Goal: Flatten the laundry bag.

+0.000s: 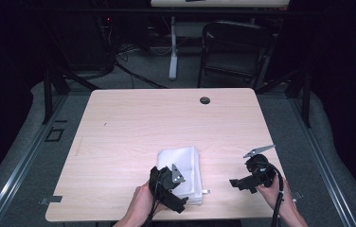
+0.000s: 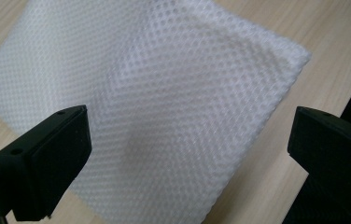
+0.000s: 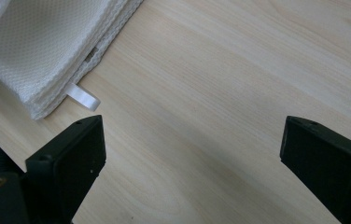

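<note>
Evidently the left gripper (image 1: 178, 185) hovers wide-jawed over the folded mesh cloth (image 1: 180, 163) to pin it, while the right gripper (image 1: 236, 182), equally wide, waits beside its loop tab (image 3: 83, 96).

no readable text, label or number on anything here

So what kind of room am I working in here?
Probably a lab or recording studio rather than a home: a bare wooden table ringed by black frame posts, cables on the grey floor, and a folding chair behind. A folded white mesh cloth lies on the table.
</note>
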`<state>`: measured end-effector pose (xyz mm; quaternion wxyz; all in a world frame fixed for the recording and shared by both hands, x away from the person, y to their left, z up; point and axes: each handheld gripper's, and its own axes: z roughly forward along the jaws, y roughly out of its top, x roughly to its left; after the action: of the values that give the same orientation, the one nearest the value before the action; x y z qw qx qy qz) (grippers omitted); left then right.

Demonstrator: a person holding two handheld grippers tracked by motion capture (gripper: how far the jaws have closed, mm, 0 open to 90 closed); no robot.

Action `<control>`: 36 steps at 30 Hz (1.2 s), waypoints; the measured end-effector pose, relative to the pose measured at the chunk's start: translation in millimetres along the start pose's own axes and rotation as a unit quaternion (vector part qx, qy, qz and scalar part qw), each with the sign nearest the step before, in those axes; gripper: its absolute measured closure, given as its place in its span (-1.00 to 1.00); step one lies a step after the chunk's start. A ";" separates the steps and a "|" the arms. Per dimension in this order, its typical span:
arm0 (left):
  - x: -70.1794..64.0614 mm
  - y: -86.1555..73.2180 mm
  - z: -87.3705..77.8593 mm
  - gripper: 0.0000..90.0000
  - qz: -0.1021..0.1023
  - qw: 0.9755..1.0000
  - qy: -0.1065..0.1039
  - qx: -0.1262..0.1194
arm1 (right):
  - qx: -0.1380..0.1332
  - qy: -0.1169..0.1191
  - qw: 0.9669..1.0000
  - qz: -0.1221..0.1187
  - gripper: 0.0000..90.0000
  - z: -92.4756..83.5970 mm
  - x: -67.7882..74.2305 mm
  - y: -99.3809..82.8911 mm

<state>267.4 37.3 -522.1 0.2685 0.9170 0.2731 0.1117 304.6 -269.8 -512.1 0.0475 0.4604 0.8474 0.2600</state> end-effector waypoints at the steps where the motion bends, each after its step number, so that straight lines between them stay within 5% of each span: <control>1: -1.3 1.4 1.0 -1.00 0.002 1.000 -0.002 0.000 | 0.002 -0.002 1.000 -0.001 -0.85 -0.1 -0.2 0.0; 6: -11.3 9.7 10.9 -1.00 0.016 1.000 -0.002 0.005 | -0.006 0.004 1.000 0.006 -0.85 1.1 0.6 -0.5; 9: -17.5 13.8 15.1 -0.91 0.035 0.999 0.021 0.012 | 0.004 0.002 1.000 0.001 -0.85 0.9 0.0 -0.1; 11: -20.1 15.5 17.0 -0.63 0.039 0.999 0.021 0.005 | 0.003 0.002 1.000 0.003 -0.85 1.0 0.2 -0.5; 19: -18.8 13.1 10.3 -0.09 0.042 0.999 0.014 -0.030 | -0.003 0.004 1.000 0.001 -0.84 0.8 0.7 -0.7; 23: -18.4 11.0 7.4 0.46 0.045 0.998 0.004 -0.044 | -0.001 0.003 1.000 -0.008 -0.80 0.7 2.2 -0.4; 24: -18.1 10.7 6.8 0.46 0.047 0.998 0.003 -0.045 | -0.001 0.003 1.000 -0.008 -0.80 0.7 2.2 -0.4; 25: -17.7 10.3 5.7 0.70 0.048 0.998 0.004 -0.049 | -0.004 0.005 1.000 -0.005 -0.75 1.0 2.9 -0.4; 26: -17.3 9.8 4.5 0.70 0.049 0.997 0.006 -0.052 | -0.004 0.005 1.000 -0.005 -0.75 1.0 2.9 -0.4; 28: -14.8 8.7 0.1 0.88 0.046 0.997 0.008 -0.062 | -0.004 0.008 1.000 -0.007 -0.70 1.1 3.2 -0.3; 36: 4.2 1.1 -29.9 0.93 0.002 0.993 -0.002 -0.116 | -0.012 0.009 0.999 -0.032 -0.56 -0.6 10.5 1.0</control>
<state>260.8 51.8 -496.4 0.3736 0.8803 0.2557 0.1417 299.2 -261.2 -509.4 0.0535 0.4305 0.8588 0.2727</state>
